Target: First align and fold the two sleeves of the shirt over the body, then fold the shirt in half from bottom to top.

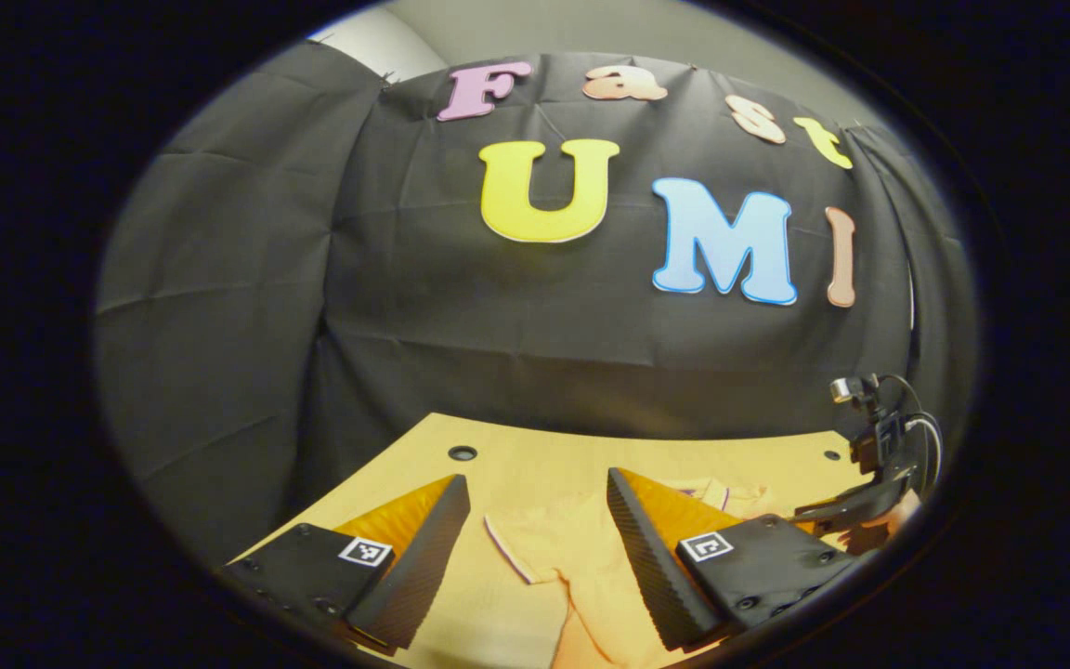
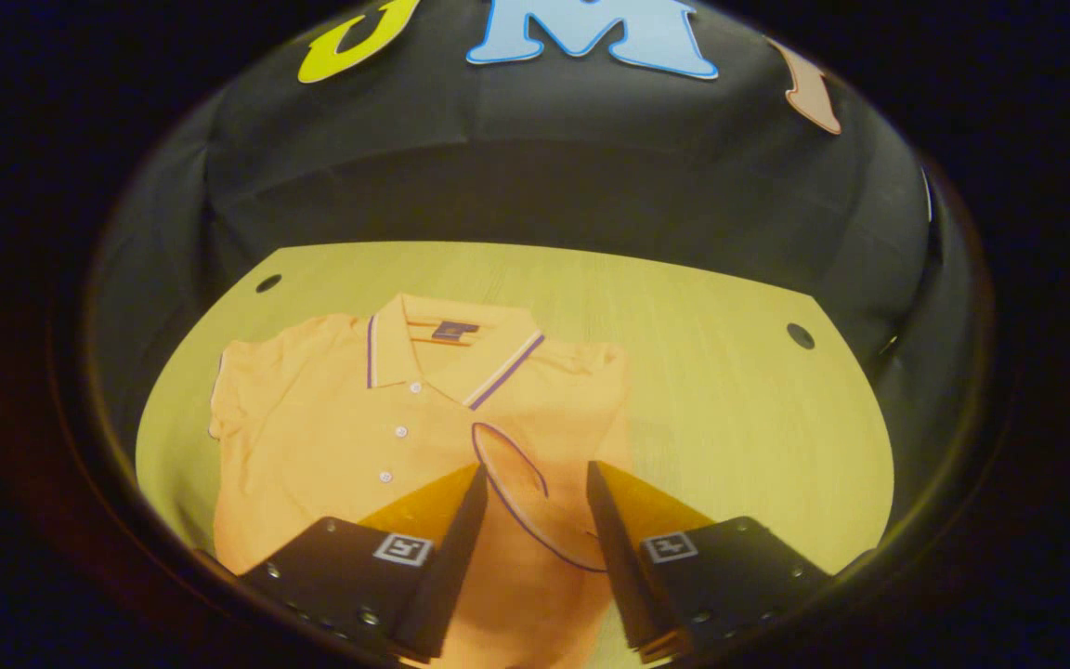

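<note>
- The orange shirt (image 2: 377,437) lies flat on the yellow counter (image 2: 730,372), in the left and middle of the right gripper view, with its collar (image 2: 447,348) pointing to the top of the frame.
- One sleeve (image 2: 526,497) is already folded over the body. Its purple-edged end sits low in the middle of the frame, between the two fingers of the right tongs (image 2: 535,502).
- The right tongs are spread apart. They hang just above that folded sleeve and I cannot tell if they touch it.
- The other sleeve (image 2: 228,395), at the left of the frame, sticks out flat. I think it has not been folded yet.
- In the left gripper view, the left tongs (image 1: 540,520) are also spread wide and hold nothing. Shirt cloth shows between the fingers at the bottom of the frame.
- So about one part looks done. Left to do: fold the second sleeve, then fold the shirt in half from the bottom up to the collar.
</note>
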`<state>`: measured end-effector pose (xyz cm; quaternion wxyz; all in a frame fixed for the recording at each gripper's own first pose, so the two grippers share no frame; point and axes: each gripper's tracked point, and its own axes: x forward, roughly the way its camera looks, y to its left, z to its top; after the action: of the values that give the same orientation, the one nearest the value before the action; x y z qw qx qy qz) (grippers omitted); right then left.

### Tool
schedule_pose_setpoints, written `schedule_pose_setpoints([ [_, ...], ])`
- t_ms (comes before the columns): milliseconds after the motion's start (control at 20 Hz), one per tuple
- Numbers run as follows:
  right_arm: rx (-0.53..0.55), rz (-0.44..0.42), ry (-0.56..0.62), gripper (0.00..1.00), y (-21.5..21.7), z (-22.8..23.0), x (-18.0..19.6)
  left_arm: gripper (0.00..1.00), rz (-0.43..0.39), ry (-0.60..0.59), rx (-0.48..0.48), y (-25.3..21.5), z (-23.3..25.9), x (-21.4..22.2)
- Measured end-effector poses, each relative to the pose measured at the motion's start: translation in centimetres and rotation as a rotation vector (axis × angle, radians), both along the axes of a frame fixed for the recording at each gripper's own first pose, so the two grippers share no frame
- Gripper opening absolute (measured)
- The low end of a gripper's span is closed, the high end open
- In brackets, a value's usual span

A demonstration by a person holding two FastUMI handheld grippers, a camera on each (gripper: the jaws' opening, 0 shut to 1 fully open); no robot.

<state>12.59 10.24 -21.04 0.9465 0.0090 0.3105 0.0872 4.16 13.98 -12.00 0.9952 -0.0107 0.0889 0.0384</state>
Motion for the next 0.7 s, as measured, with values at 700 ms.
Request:
schedule_pose_setpoints([
  [700, 0.053, -0.133, -0.249, 0.9, -0.2, 12.9, -7.0, 0.97, 0.012, 0.221, -0.076, 3.4, -12.5, 9.1],
])
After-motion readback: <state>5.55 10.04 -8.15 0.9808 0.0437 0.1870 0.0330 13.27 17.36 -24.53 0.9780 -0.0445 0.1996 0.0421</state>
